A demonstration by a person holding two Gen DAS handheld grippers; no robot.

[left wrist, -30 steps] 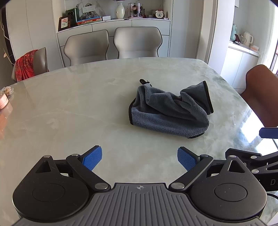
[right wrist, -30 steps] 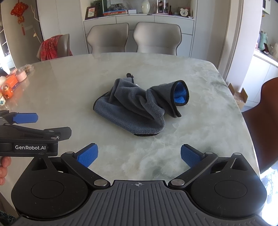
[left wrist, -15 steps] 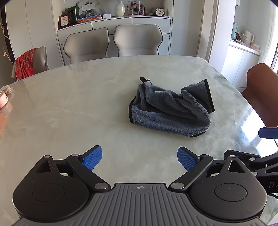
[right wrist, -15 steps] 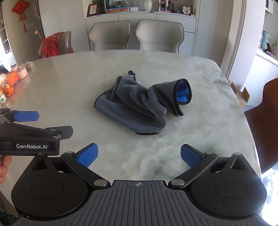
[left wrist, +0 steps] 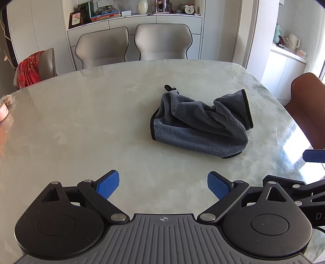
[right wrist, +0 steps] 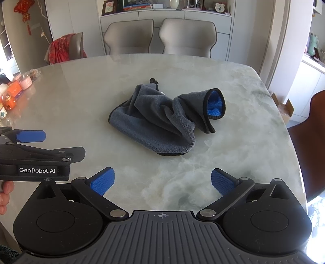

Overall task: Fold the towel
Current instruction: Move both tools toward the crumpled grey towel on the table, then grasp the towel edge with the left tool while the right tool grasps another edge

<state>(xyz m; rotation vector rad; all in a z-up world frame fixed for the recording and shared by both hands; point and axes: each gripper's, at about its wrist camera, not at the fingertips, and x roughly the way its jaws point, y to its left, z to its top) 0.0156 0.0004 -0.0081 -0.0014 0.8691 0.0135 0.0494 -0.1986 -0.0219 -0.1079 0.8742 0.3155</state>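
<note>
On the worktop [left wrist: 85, 121] at twelve o'clock the towel [right wrist: 162, 117] lies crumpled; both my claws, left claw [left wrist: 162, 185] and right claw [right wrist: 162, 180], are released, so I'd pinch black-trimmed corners and spread it flat.

Marble table [left wrist: 81, 126] extends ahead of the claw. Two beige chairs [left wrist: 134, 46] stand at its far edge. Red cloth [left wrist: 28, 69] drapes a chair far left. Brown chair [left wrist: 308, 105] sits right. Shelf beyond holds white vase [left wrist: 142, 6] and picture frame [left wrist: 75, 19].
</note>
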